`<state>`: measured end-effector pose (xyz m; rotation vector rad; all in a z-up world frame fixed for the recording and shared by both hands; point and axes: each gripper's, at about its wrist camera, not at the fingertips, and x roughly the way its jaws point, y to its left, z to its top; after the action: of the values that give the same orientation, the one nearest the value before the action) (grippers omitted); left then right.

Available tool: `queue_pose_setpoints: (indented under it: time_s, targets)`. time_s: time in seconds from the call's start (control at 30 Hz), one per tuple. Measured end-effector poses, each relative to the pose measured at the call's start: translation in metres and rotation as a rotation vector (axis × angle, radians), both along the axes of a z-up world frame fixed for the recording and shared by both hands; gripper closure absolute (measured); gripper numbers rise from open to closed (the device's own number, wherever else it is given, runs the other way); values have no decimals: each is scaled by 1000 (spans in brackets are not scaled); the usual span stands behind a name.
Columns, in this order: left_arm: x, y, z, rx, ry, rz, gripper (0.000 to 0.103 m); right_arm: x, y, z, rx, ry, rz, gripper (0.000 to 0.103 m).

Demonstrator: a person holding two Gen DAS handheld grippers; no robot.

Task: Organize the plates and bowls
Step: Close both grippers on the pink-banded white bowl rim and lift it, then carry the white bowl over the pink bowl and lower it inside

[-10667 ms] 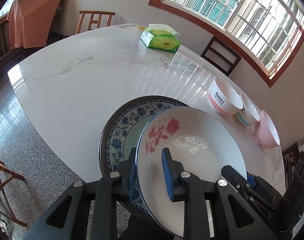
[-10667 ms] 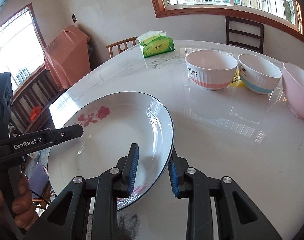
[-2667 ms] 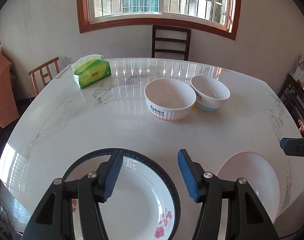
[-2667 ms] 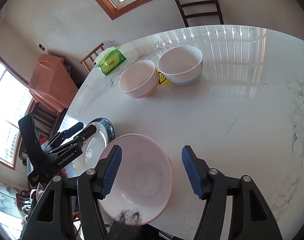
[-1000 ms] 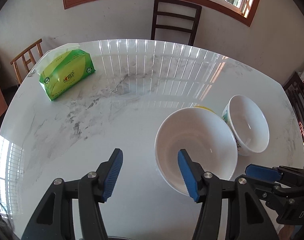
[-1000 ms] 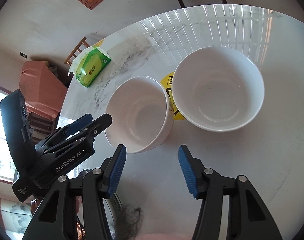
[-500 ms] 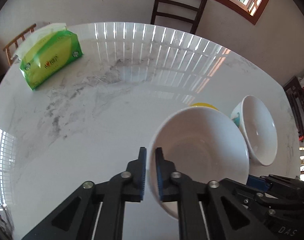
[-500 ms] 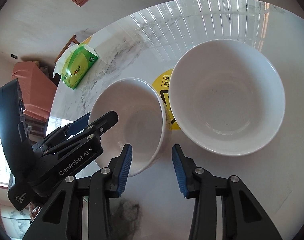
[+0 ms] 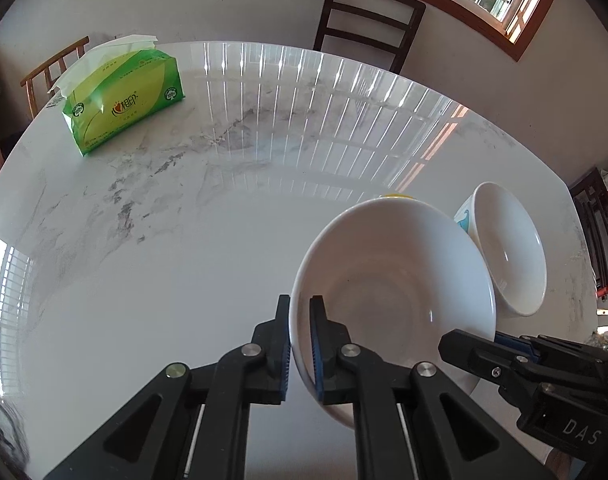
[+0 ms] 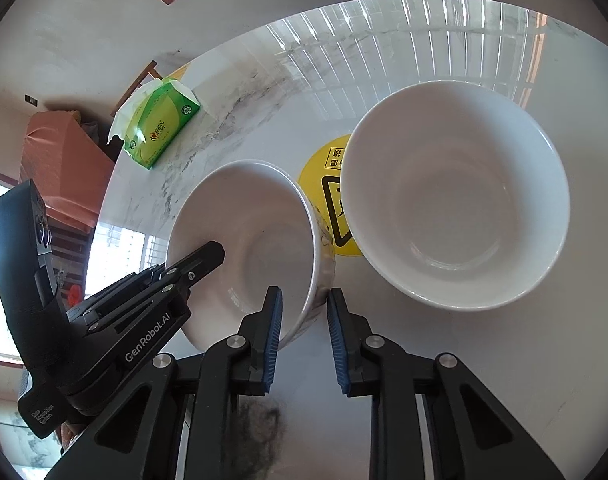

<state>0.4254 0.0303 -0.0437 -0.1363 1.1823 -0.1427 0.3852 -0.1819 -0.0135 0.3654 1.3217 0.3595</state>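
the left gripper (image 9: 300,344) has its jaws clenched on the near rim of the larger white bowl (image 9: 395,280), mid-desk (image 9: 184,240). the right gripper (image 10: 302,336) straddles that rim, jaws released. the second bowl (image 10: 455,196) sits just beside.

Green tissue pack (image 9: 122,106) on marble table (image 9: 184,220), yellow sticker (image 10: 329,184), dark chair (image 9: 367,20) behind

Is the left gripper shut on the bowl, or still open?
Shut: the left gripper pinches the near bowl rim, one pad on each side.
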Motion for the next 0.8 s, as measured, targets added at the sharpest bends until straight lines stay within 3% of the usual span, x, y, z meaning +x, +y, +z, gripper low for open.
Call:
queue_pose_setpoints:
  time_s: [0.37, 0.8]
  targets:
    - [-44, -12, 36, -36, -28, -30, 93, -31, -20, 27, 38, -32, 4, 83]
    - [-120, -37, 79, -92, -53, -106, 91, -106, -49, 69, 62, -77, 31, 83]
